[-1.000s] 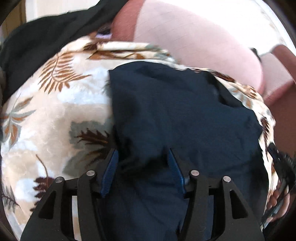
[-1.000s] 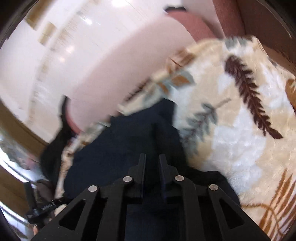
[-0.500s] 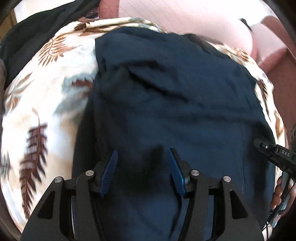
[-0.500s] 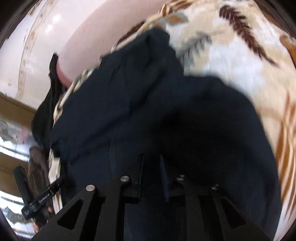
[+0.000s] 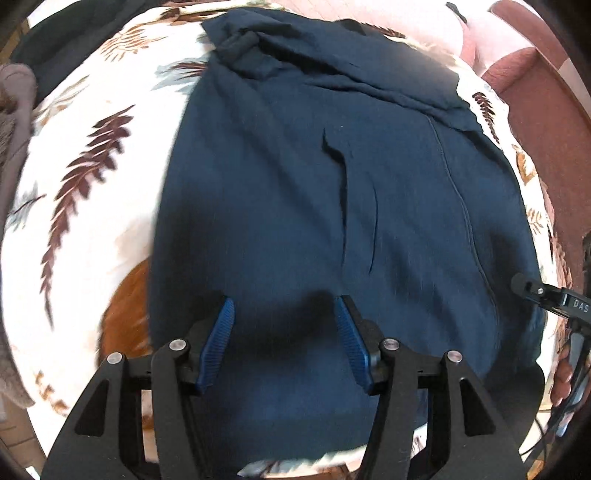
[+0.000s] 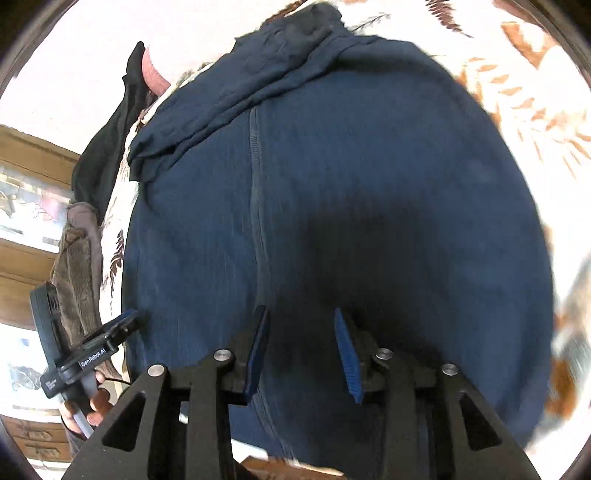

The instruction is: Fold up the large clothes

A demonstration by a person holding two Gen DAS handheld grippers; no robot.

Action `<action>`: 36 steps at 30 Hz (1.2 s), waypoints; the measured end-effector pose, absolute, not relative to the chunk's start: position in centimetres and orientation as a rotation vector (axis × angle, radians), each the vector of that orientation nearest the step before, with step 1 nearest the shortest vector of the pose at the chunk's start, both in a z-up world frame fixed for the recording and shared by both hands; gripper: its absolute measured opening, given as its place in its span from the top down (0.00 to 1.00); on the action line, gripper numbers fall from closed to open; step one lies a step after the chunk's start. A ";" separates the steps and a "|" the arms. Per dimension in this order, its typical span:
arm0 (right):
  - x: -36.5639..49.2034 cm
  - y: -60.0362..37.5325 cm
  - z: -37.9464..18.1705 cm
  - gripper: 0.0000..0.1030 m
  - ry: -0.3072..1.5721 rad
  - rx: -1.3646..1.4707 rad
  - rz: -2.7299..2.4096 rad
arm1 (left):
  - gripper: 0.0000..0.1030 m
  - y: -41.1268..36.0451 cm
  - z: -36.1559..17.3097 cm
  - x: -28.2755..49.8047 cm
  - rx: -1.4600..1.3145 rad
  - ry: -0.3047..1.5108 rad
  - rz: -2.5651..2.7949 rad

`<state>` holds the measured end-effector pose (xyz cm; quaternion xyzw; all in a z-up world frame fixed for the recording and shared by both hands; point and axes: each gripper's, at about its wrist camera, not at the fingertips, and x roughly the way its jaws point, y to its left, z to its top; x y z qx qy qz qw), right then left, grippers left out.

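Observation:
A large dark navy garment [image 5: 332,177] lies spread on a white blanket with brown fern leaves [image 5: 85,158]. Its far end is bunched in folds [image 5: 251,55]; a seam runs down its length [image 6: 255,192]. My left gripper [image 5: 284,332] is open just above the garment's near part, blue pads apart, holding nothing. My right gripper [image 6: 300,343] is open above the same garment [image 6: 369,166], nothing between its jaws. Each gripper shows at the edge of the other's view: the right one [image 5: 546,299], the left one [image 6: 92,354].
A pink cushion [image 5: 443,33] and a reddish-brown sofa arm [image 5: 535,110] lie beyond the blanket. A black cloth [image 6: 107,140] and a grey-brown cloth [image 6: 77,266] hang at the blanket's left side. Wooden furniture [image 6: 26,229] stands further left.
The right gripper, shut on the garment before, has opened and let it go. Both views have pulled back along the garment, which now lies spread out longer. The left gripper stayed open.

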<state>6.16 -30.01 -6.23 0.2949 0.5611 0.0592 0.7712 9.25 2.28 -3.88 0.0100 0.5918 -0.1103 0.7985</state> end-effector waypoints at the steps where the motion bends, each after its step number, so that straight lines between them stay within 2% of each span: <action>1: 5.6 -30.4 -5.8 0.62 1.208 0.642 0.124 | 0.46 3.1 -3.4 8.9 0.013 1.269 -0.232; 5: 3.1 -33.1 -3.8 0.50 1.160 0.654 0.078 | 0.42 6.7 -1.8 8.3 -0.010 1.238 -0.170; 7: 2.0 -34.9 -3.3 0.48 1.147 0.653 0.043 | 0.42 8.1 -1.7 7.9 -0.008 1.245 -0.148; 14: -1.3 -40.1 -5.2 0.48 1.157 0.721 -0.073 | 0.42 11.8 -3.8 6.8 -0.066 1.328 -0.091; 18: -1.6 -39.6 -7.5 0.48 1.187 0.799 0.033 | 0.42 12.6 -5.0 6.4 -0.120 1.386 -0.121; 24: -0.9 -37.9 -7.8 0.48 1.160 0.783 0.160 | 0.22 11.9 -6.3 5.5 -0.155 1.410 -0.155; 31: -0.4 -37.9 -8.9 0.48 1.177 0.787 0.214 | 0.21 9.1 -6.9 3.7 -0.115 1.428 -0.251; 33: -0.2 -38.0 -9.3 0.49 1.182 0.813 0.232 | 0.26 8.5 -6.7 3.3 -0.093 1.429 -0.260; 35: -0.2 -37.6 -9.3 0.59 1.188 0.775 0.249 | 0.55 7.8 -6.4 3.0 -0.061 1.422 -0.260; 36: -0.4 -37.4 -9.3 0.64 1.199 0.730 0.253 | 0.63 7.7 -6.2 3.0 -0.049 1.417 -0.260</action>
